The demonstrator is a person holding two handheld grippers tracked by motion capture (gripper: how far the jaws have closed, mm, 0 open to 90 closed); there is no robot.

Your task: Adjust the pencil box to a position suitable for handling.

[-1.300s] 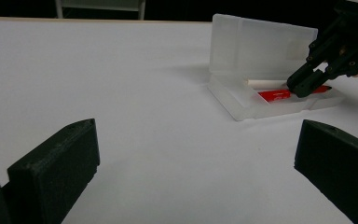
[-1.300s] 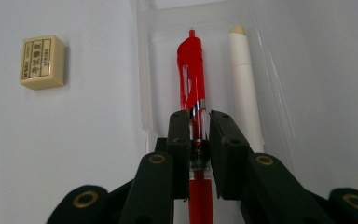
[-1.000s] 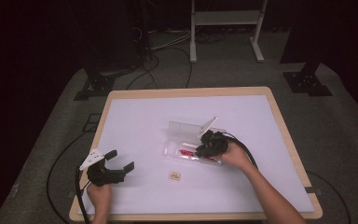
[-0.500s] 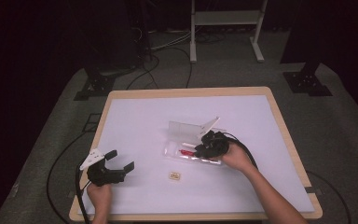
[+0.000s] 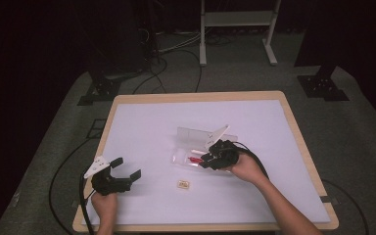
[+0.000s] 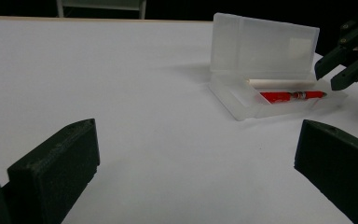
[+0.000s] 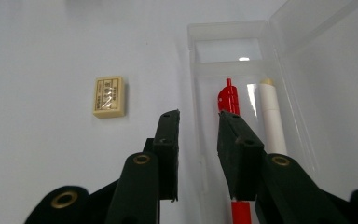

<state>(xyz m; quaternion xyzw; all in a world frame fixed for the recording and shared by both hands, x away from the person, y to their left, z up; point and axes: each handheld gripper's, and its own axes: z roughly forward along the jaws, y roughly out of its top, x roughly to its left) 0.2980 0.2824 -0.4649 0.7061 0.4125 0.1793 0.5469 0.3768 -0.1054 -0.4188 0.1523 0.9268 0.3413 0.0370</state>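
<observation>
here a clear plastic case lies open mid-table, lid up, with a red pen and a white stick inside, plain in the right gripper view. the right gripper, slightly parted, empty, hovers over its near wall; its body hides the pen's lower half. an eraser lies nearby. the left gripper rests released, well apart.

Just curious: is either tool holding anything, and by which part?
No. The left tool is open over bare table; the right tool is open above the red pen in the case.
</observation>
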